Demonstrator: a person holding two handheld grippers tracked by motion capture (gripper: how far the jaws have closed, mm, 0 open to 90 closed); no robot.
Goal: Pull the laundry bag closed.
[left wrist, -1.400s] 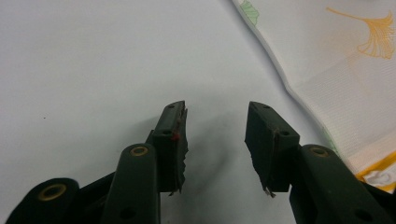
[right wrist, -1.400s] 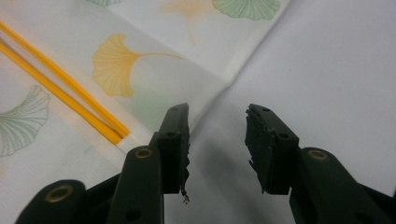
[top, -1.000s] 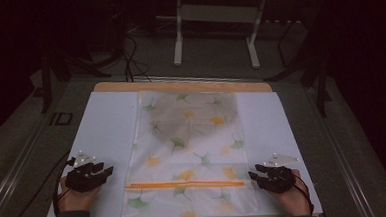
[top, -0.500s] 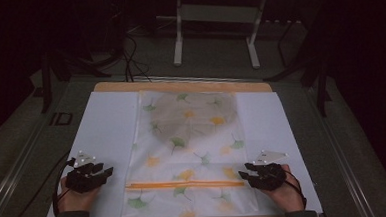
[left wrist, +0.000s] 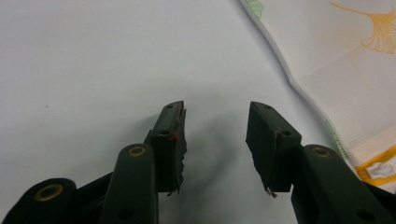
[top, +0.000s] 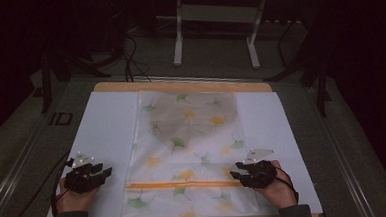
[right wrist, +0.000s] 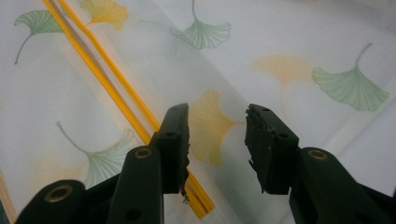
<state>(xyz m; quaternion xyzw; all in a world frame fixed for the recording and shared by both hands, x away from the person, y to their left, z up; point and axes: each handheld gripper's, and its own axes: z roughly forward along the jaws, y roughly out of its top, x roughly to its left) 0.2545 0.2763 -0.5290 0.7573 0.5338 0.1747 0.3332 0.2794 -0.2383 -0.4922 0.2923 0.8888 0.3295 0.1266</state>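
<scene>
White mesh bag, one, two open grippers

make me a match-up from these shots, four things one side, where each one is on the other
Things:
1. left tool
2. right tool
3. orange zipper
4. grey patch inside the bag

Places:
a. far half of the leaf-print bag
b. over the white sheet, beside the bag
c. across the bag's near end
d. over the zipper's end

Pairs: 1-b, 2-d, 3-c, 4-a
</scene>
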